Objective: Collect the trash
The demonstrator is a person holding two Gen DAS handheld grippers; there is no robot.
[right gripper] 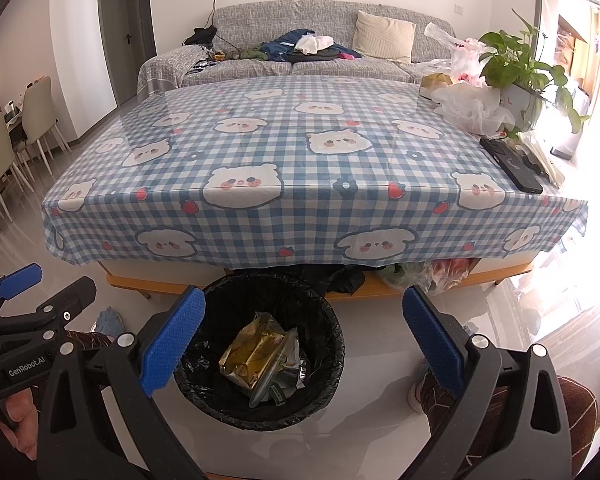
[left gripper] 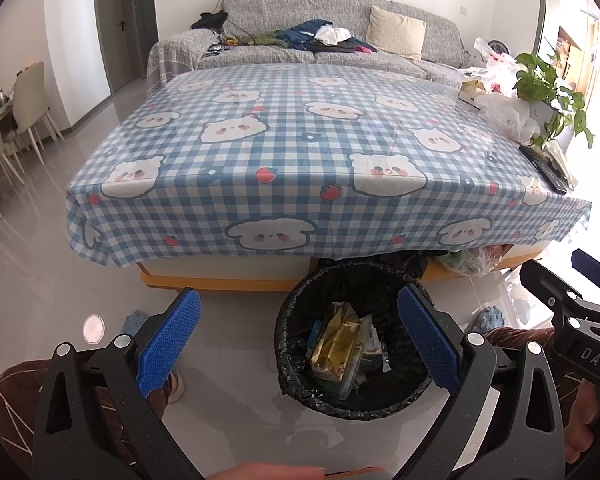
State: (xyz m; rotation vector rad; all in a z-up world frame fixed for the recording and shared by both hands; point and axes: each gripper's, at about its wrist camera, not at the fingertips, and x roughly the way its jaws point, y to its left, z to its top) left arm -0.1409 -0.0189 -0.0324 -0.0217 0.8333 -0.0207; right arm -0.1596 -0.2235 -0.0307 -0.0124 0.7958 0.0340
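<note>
A round bin with a black liner (left gripper: 300, 376) (right gripper: 332, 344) stands on the floor in front of the table. Inside lie a gold foil wrapper (left gripper: 336, 340) (right gripper: 252, 352), a clear plastic lid and other wrappers. My left gripper (left gripper: 298, 344) is open and empty above the floor, its right finger over the bin's rim. My right gripper (right gripper: 304, 340) is open and empty, hovering over the bin. Each gripper shows at the edge of the other's view.
The low table wears a blue checked bear tablecloth (left gripper: 300, 140) (right gripper: 284, 148). At its right end sit plastic bags (right gripper: 468, 108), a potted plant (right gripper: 516, 72), a black remote (right gripper: 512, 166). More bags lie under the table (right gripper: 432, 272). A grey sofa (right gripper: 300, 60) stands behind; dining chairs (right gripper: 4, 152) left.
</note>
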